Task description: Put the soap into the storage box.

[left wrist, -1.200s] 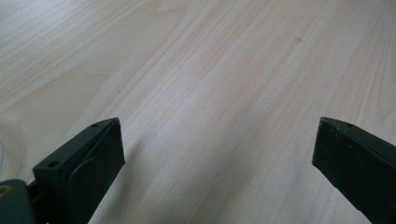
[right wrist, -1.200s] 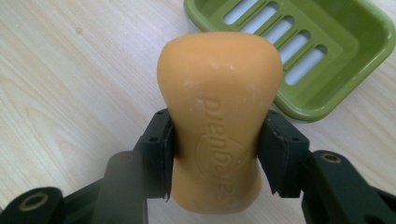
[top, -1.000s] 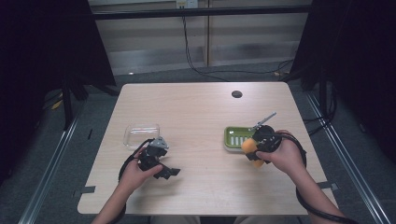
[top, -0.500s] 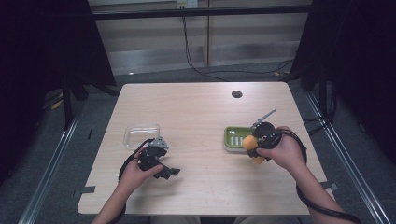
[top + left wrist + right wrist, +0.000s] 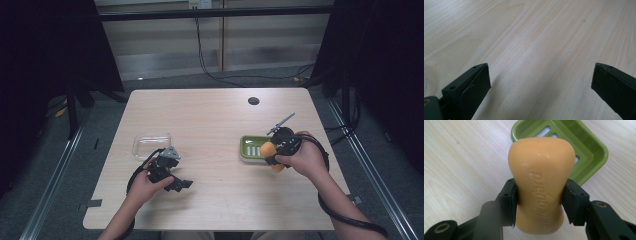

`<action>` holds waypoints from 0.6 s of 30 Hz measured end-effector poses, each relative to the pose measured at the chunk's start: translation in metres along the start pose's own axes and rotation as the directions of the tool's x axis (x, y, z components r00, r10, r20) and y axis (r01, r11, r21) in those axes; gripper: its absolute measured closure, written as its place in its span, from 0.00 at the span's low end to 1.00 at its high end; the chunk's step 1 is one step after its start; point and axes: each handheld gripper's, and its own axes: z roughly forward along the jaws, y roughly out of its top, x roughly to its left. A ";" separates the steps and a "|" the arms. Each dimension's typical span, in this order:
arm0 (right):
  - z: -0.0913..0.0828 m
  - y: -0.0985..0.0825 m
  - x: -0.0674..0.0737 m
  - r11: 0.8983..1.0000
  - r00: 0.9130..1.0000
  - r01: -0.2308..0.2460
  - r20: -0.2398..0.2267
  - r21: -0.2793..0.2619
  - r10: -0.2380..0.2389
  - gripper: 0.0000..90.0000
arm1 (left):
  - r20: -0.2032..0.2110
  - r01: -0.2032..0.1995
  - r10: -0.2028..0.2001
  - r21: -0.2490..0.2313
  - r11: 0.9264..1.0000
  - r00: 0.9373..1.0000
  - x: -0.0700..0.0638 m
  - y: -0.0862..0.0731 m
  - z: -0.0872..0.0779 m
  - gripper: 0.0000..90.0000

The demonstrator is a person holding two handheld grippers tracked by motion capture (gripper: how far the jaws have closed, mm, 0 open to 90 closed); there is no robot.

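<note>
While gripped at its waist by the right tool (image 5: 539, 202) just above the green soap dish (image 5: 591, 145) at four o'clock on the counter (image 5: 220, 125), one orange soap bar (image 5: 541, 182) counted, one dish, one clear container (image 5: 151, 145) at eight o'clock. Judged about halfway: lifted, not yet set down. Left tool (image 5: 539, 85) wide open, empty, near the container.

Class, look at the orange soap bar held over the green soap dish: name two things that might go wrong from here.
1. The right gripper pinches the soap bar at its narrow waist, most of it sticking out beyond the jaws; it may slip or tilt.
2. The soap dish sits loose on the table, and the left gripper rests apart with open jaws, so a nudge may shove the dish.
</note>
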 end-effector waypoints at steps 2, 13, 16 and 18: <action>-0.001 0.001 0.000 1.000 1.000 0.004 -0.002 0.003 -0.004 0.56 | 0.000 -0.002 0.002 -0.001 1.000 1.000 0.000 0.000 0.000 0.02; -0.002 0.006 -0.004 1.000 1.000 -0.004 0.002 0.014 0.004 0.56 | 0.000 0.012 -0.012 -0.009 1.000 1.000 0.000 -0.001 0.000 0.02; -0.002 0.008 -0.007 1.000 1.000 0.005 0.007 0.013 -0.005 0.56 | -0.003 0.008 -0.008 -0.006 1.000 1.000 0.001 -0.001 -0.002 0.02; -0.003 0.010 -0.008 1.000 1.000 0.004 0.008 0.010 -0.004 0.56 | -0.001 0.001 -0.001 0.003 1.000 1.000 0.001 -0.001 -0.002 0.02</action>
